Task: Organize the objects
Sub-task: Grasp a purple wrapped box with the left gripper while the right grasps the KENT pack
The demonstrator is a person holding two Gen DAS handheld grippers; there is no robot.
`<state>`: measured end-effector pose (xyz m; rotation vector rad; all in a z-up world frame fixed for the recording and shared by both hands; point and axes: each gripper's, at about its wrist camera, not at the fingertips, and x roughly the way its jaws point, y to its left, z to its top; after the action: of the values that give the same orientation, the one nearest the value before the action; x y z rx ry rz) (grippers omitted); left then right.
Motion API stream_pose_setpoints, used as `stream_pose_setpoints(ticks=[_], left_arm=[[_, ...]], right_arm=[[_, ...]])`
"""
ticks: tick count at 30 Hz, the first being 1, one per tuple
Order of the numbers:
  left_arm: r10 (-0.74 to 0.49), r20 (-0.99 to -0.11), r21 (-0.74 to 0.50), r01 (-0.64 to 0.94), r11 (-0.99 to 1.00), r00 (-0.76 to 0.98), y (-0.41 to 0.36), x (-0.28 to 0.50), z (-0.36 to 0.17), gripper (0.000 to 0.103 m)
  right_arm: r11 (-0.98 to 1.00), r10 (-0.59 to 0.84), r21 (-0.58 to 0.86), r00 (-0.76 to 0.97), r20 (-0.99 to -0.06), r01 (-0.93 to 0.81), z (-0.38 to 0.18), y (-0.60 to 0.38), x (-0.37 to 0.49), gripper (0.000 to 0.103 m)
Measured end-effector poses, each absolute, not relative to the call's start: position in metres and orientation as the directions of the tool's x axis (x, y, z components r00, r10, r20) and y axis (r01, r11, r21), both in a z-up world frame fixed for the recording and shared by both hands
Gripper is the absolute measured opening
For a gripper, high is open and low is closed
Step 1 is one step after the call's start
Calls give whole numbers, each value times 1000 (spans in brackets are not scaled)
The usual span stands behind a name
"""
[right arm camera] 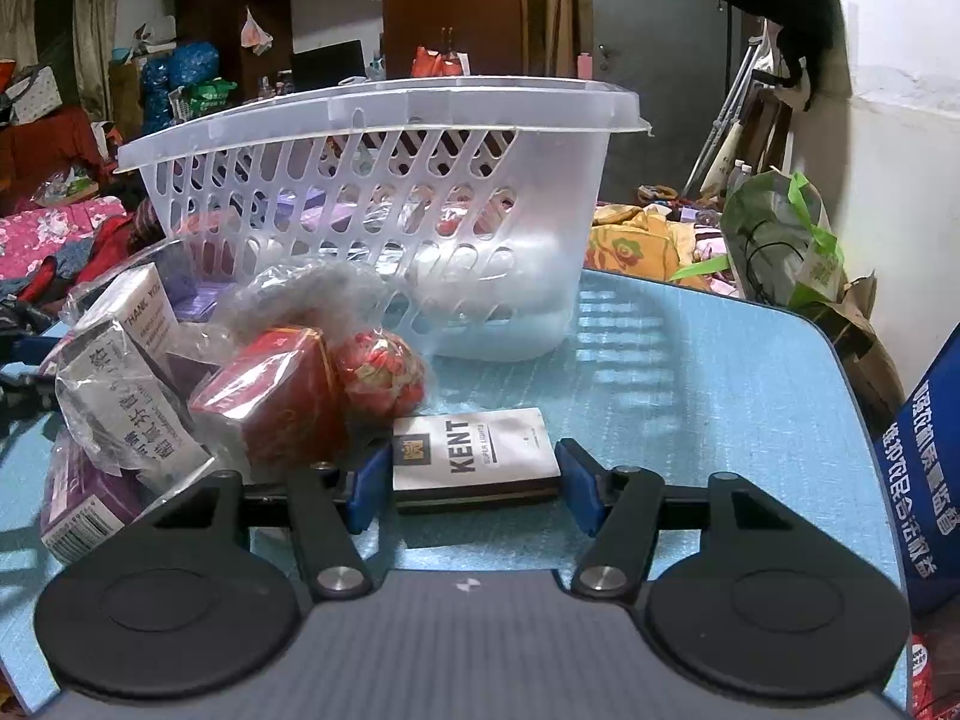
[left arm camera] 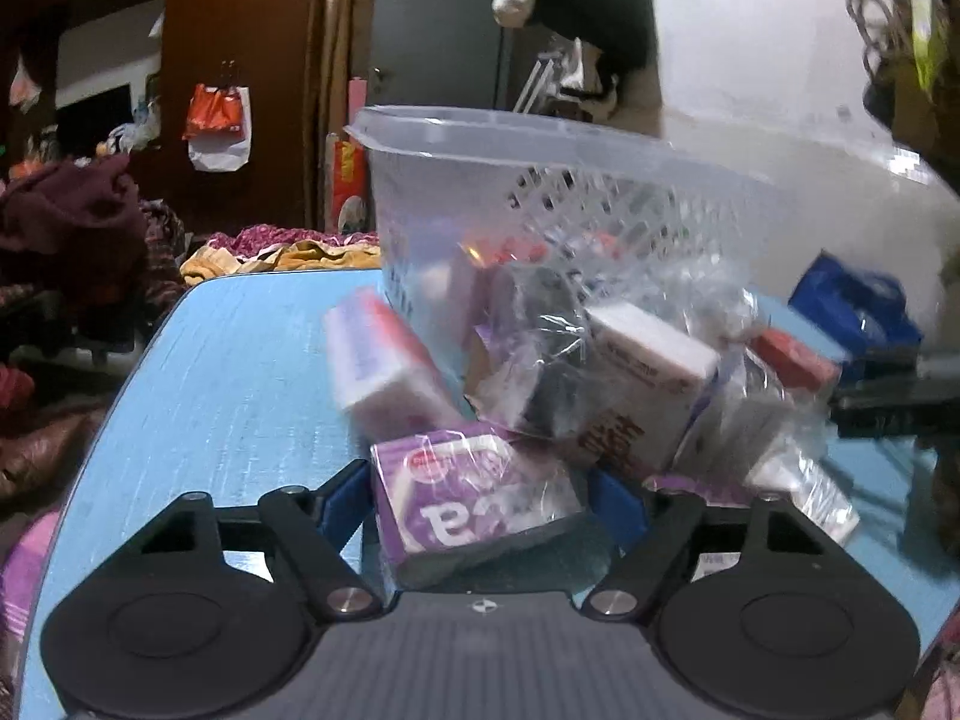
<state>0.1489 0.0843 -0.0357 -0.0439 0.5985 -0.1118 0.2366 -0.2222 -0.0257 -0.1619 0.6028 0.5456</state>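
A clear plastic basket [left arm camera: 540, 180] stands on the blue table [left arm camera: 228, 372], with several small boxes and plastic wrap heaped in front of it. My left gripper [left arm camera: 480, 504] has a purple box [left arm camera: 468, 498] between its blue fingers and looks shut on it. In the right wrist view the basket [right arm camera: 384, 192] is ahead. My right gripper [right arm camera: 474, 480] has a white KENT box [right arm camera: 474, 450] between its fingers, lying flat on the table [right arm camera: 690, 372]. A red box [right arm camera: 270, 402] and a red wrapped ball [right arm camera: 381, 372] lie just left of it.
A white and pink box [left arm camera: 384, 366] and a white box [left arm camera: 648, 372] sit in the pile. A blue bag [right arm camera: 930, 480] stands at the table's right edge. Clothes and bedding [left arm camera: 72, 228] surround the table. A green bag [right arm camera: 780, 240] lies behind it.
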Motion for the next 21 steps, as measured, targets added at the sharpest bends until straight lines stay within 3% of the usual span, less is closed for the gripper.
stream_pose_setpoints(ticks=[8, 12, 21], left_arm=[[-164, -463, -147, 107, 983, 871, 95, 122, -39, 74], [-126, -397, -175, 60, 983, 909, 108, 109, -31, 74], [-73, -345, -203, 1, 979, 936, 130, 100, -24, 74]], right_arm=[[854, 446, 12, 719, -534, -521, -22, -226, 230, 62], [855, 458, 22, 735, -499, -518, -19, -231, 223, 62], [857, 472, 20, 768, -433, -515, -9, -242, 200, 62]])
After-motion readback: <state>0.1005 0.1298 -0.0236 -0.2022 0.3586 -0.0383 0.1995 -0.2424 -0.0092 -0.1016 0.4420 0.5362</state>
